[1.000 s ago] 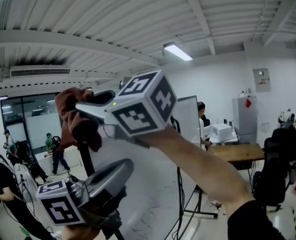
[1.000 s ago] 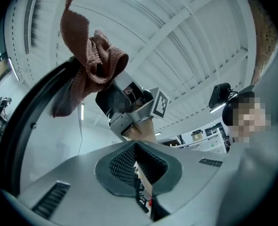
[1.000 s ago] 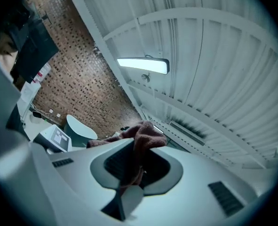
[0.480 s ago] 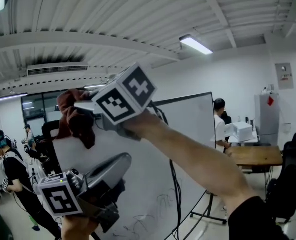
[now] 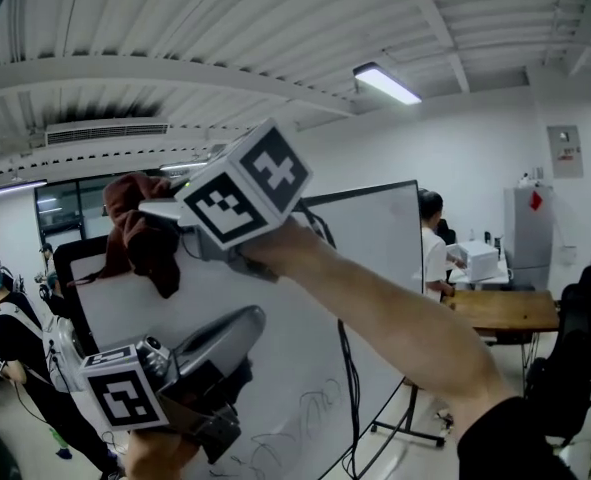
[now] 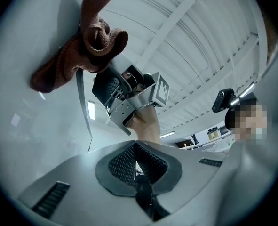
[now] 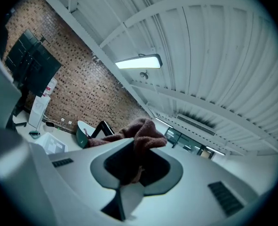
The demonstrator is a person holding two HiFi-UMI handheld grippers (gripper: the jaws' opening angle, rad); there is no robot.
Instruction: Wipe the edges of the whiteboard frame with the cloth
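In the head view a brown cloth (image 5: 141, 236) is bunched on the dark top edge of the whiteboard (image 5: 295, 298), near its upper left corner. My right gripper (image 5: 163, 216) is shut on that cloth, its marker cube just behind. The right gripper view shows the cloth (image 7: 141, 133) clamped between the jaws of my right gripper (image 7: 133, 166). My left gripper (image 5: 243, 320) is lower, in front of the board's face, shut and holding nothing. From the left gripper view the cloth (image 6: 84, 48) hangs over the frame edge (image 6: 81, 105), above my left gripper (image 6: 136, 167).
A person (image 5: 5, 343) stands at the far left beyond the board and another person (image 5: 435, 248) to its right. A wooden table (image 5: 505, 310), a grey cabinet (image 5: 530, 228) and a dark chair (image 5: 585, 328) are at the right. The board's stand legs (image 5: 410, 423) reach the floor.
The view has swung, so more of the board and its upper left corner show. The cloth now sits a little right of that corner. Both grippers keep their grip states.
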